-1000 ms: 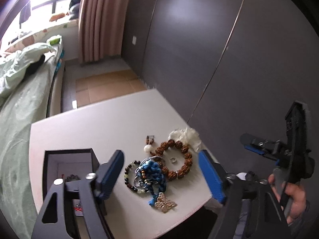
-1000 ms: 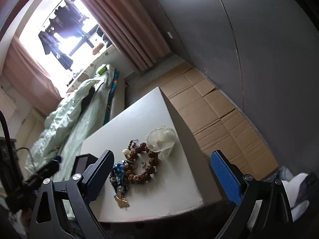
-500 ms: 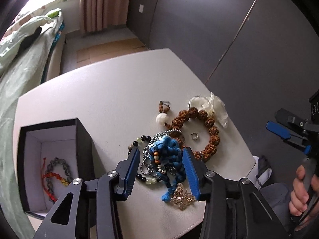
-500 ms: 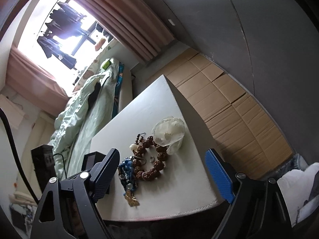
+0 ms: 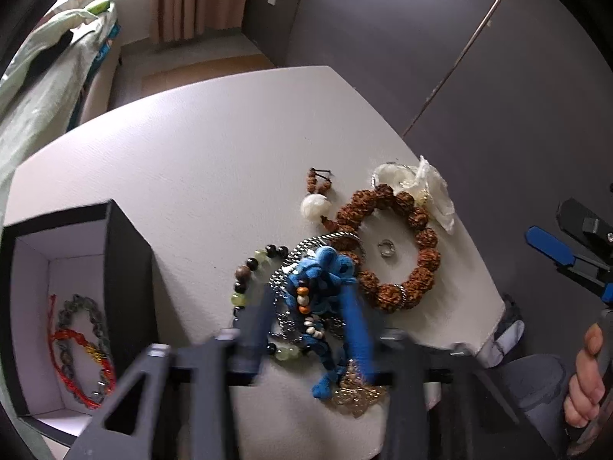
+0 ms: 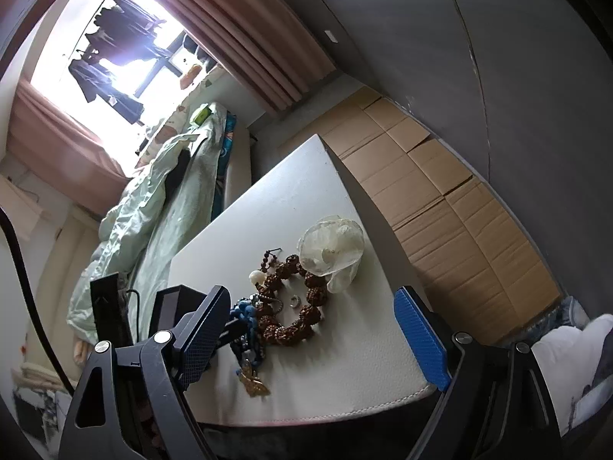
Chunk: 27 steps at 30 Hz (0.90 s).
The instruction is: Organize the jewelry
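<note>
Since half a second ago the left gripper (image 5: 312, 320) has dropped lower and narrowed its gap, and its motion-blurred fingers (image 5: 354, 322) now sit close on either side of the blue knotted cord (image 5: 320, 276), though whether they actually pinch it cannot be told through the blur. No brand, label or readable writing shows anywhere. Largest is the white table (image 5: 199, 161), matte, faintly grained, with a rounded padded-looking edge. On its left stands the black box (image 5: 126, 276), square, rigid and white inside, holding a red braided cord bracelet (image 5: 72, 349) lying over a grey woven one (image 5: 78, 306). The rest of the jewelry lies in a heap near the table's front right corner. Biggest there is the brown seed bracelet (image 5: 419, 257), a ring of knobbly, rough beads, with a crumpled translucent white pouch (image 5: 429, 184) touching its far side and a small silver ring (image 5: 386, 247) inside its loop. Beside it a silver chain (image 5: 306, 247) and a strand of dark and pale green round beads (image 5: 245, 272) tangle under the blue cord, and a gold filigree butterfly pendant (image 5: 354, 391) lies at the cord's near end. A smooth white bead (image 5: 315, 207) sits by the brown strand's tail. The right gripper (image 6: 310, 335) hangs back from the table's front edge, spread wide with nothing between its blue-padded fingers (image 6: 421, 337).
</note>
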Available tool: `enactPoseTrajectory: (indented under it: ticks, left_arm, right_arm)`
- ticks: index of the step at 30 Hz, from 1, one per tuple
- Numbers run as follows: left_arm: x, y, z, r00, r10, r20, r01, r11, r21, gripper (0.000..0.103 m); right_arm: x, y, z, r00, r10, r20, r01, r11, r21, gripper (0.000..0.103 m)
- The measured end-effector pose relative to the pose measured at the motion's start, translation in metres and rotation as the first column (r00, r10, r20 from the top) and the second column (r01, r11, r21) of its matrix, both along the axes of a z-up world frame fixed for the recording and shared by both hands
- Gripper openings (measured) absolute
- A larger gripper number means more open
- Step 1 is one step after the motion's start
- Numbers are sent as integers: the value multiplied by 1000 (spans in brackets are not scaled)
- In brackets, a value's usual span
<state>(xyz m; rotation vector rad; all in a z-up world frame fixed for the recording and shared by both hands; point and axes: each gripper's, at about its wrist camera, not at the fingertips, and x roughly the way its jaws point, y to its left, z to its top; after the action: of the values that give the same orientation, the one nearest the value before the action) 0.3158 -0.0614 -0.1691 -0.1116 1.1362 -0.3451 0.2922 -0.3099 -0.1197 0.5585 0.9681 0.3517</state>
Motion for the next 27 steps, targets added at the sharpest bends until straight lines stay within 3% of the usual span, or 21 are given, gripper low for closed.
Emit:
enactPoseTrajectory:
  ticks: [3, 15, 27]
  left_arm:
    - [-2, 1, 2, 1000, 9, 21, -10, 1000, 16, 9]
    - [-14, 17, 43, 990, 52, 128, -43, 997, -70, 8]
    - [-19, 46, 82, 971, 109, 211, -73, 983, -171, 8]
  right_arm:
    - [0, 4, 0, 1000, 6, -1, -6, 1000, -3, 89]
    - [6, 10, -7, 1000, 18, -12, -18, 1000, -15, 88]
    - [26, 12, -26, 999, 3, -45, -2, 1000, 21, 76]
